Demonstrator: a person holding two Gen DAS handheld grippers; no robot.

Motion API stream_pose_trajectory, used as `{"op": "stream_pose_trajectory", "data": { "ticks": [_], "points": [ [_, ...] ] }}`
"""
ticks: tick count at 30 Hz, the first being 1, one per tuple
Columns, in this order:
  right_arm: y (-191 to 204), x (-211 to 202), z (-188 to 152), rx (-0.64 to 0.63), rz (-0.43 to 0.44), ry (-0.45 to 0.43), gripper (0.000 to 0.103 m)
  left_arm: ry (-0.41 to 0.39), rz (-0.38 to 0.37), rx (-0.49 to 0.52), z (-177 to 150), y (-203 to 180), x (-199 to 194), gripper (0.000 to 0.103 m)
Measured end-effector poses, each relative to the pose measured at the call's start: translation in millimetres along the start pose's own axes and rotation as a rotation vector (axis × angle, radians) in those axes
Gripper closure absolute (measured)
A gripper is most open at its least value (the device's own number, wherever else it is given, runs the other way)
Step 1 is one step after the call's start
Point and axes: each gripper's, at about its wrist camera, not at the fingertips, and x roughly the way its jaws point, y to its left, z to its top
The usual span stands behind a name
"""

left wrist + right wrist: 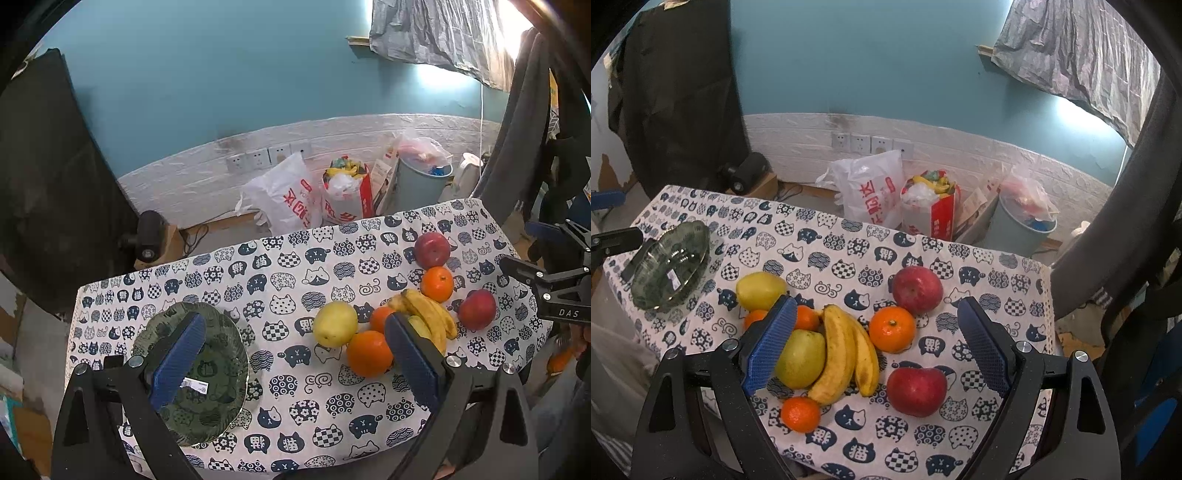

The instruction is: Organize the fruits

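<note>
The fruits are gathered in one loose cluster on the cat-print worktop [849, 258], and none has yet been placed in the green glass plate [670, 266], which sits alone towards the left end, well apart from the cluster. The right gripper [877, 343] is held directly above the fruit with its jaws spread wide and nothing between them; the bananas [846, 354] lie just below and ahead of it, their long axis running roughly away from the camera, in line with the fingers. The left gripper [295, 362] is also spread and empty, with the plate [221, 373] under its left finger and the fruit off to its right. The right gripper is therefore judged the nearer one for a first pick, the left the nearer to the plate. Counted in the right wrist view: two red apples [917, 290], two yellow-green pears [761, 290], what looks like two bananas lying together, and four oranges [892, 328], two partly hidden behind the left finger.
</note>
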Motion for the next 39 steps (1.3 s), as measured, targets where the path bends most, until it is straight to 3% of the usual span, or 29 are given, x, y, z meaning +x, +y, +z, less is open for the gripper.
{"op": "stream_pose_trajectory", "data": {
  "ticks": [39],
  "points": [
    [0.3,3.2,-1.2,-0.001,-0.005,0.025,0.015,0.015,-0.003,0.010,-4.9,-4.5,4.9,0.005]
  ]
}}
